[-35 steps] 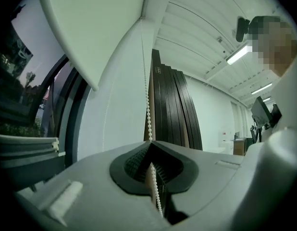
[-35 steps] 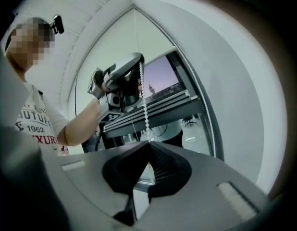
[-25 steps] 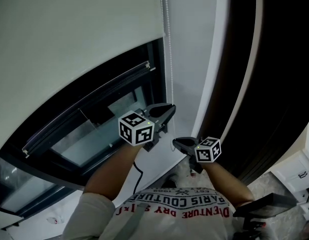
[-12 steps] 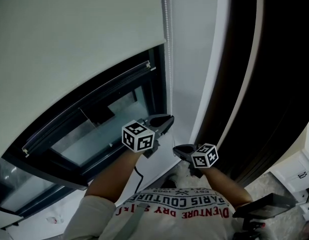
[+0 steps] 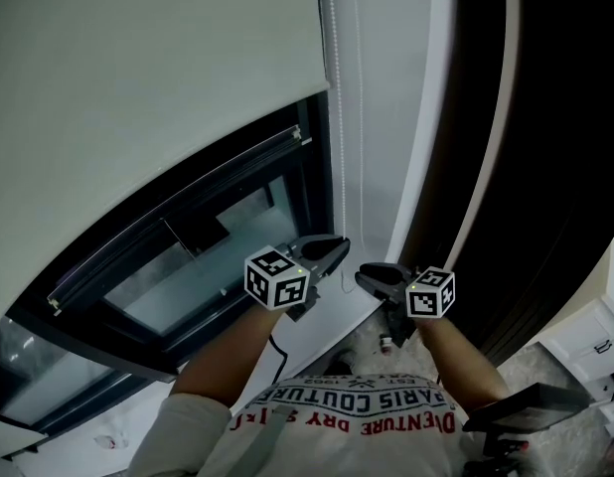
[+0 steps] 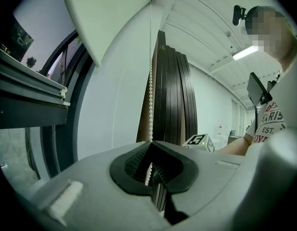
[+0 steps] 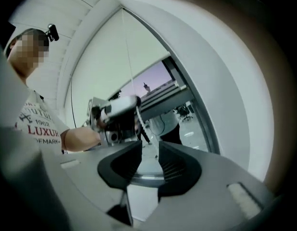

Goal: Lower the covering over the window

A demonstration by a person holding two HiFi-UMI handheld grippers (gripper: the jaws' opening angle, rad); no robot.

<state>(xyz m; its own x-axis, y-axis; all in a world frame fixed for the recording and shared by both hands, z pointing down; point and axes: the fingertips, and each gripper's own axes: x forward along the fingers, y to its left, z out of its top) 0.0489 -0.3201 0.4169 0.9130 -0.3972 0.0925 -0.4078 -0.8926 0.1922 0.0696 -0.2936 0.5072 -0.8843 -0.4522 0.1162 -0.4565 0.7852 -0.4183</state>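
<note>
Partly done, by the look of it. Roller blind down over the upper part of the window only. Lower panes and dark frame under the hem not yet covered. Probably a good deal more pulling on the bead chain needed before reaching the bottom of the window.

Pale, smooth and flat across the window, with a straight bottom hem. No creases or sagging to be seen. Hangs close in front of the glass.

Thin white chain just right of the window, dropping in two strands from above. Left gripper clamped tight on one strand, low beside the window's lower right corner, with beads caught between the ribbed pads. Right gripper just beside it, farther right of the window. Jaws just opened and now apart, a strand running through the gap, not pressed by either pad.
</note>
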